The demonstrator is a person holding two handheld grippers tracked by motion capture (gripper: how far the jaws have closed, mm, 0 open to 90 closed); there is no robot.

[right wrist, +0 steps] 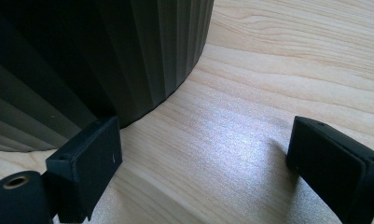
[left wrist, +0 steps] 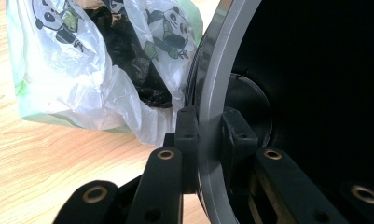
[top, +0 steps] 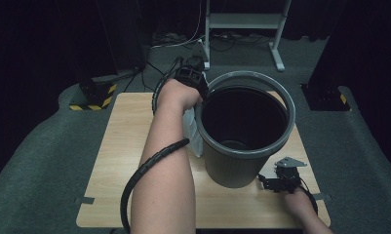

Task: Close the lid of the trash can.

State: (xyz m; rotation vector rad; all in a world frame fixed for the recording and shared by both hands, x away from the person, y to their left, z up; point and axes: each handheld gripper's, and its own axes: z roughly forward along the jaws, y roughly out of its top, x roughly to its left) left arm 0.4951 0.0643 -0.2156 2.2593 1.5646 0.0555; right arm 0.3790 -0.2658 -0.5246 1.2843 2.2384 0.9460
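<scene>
A dark grey ribbed bin [top: 232,165] with a lighter grey rim ring [top: 281,92] stands upright on the wooden table [top: 120,161], right of centre. My left gripper [top: 199,83] reaches over the bin's far left side. In the left gripper view it [left wrist: 211,126] is shut on the rim [left wrist: 212,84], one jaw outside and one inside. A thin white plastic bag with panda prints [left wrist: 72,70] lies against the bin's left wall [top: 192,129], with something dark inside it. My right gripper [top: 267,181] rests on the table at the bin's front right. Its jaws [right wrist: 201,158] stand open beside the ribbed wall [right wrist: 105,51].
The table's front edge runs close under both forearms. A cable coils along the left forearm [top: 149,165]. Behind the table stand a white metal frame [top: 242,22] and a base with yellow and black stripes [top: 93,97] on grey carpet.
</scene>
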